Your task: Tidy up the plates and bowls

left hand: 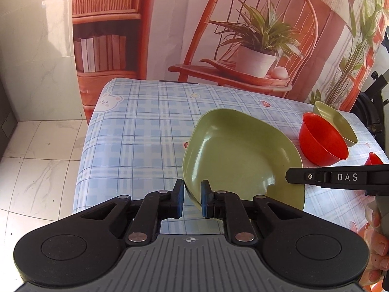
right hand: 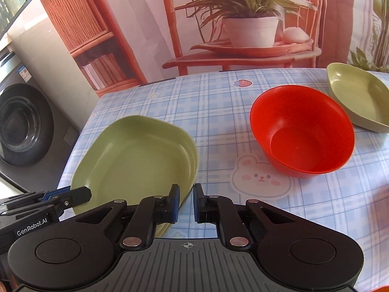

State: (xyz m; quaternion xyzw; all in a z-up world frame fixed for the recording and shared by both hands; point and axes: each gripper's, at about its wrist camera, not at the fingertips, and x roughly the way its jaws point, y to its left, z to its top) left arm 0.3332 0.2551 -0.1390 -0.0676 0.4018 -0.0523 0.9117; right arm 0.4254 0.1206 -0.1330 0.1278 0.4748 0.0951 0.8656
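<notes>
A green plate (left hand: 243, 155) lies on the checked tablecloth; it also shows in the right wrist view (right hand: 136, 160). My left gripper (left hand: 192, 198) straddles its near left rim with a narrow gap between the pads. My right gripper (right hand: 186, 203) straddles the plate's near right rim the same way; its finger shows in the left wrist view (left hand: 335, 177). Whether either pair of pads presses the rim is unclear. A red bowl (right hand: 301, 131) stands to the right, with a second green plate (right hand: 357, 97) behind it. Another red bowl's edge (left hand: 375, 159) shows at the far right.
The table (left hand: 136, 131) has its left edge near a tiled floor (left hand: 36, 165). A printed backdrop (left hand: 243, 36) with a chair and plant hangs behind the table. A washing machine (right hand: 22, 126) stands to the left.
</notes>
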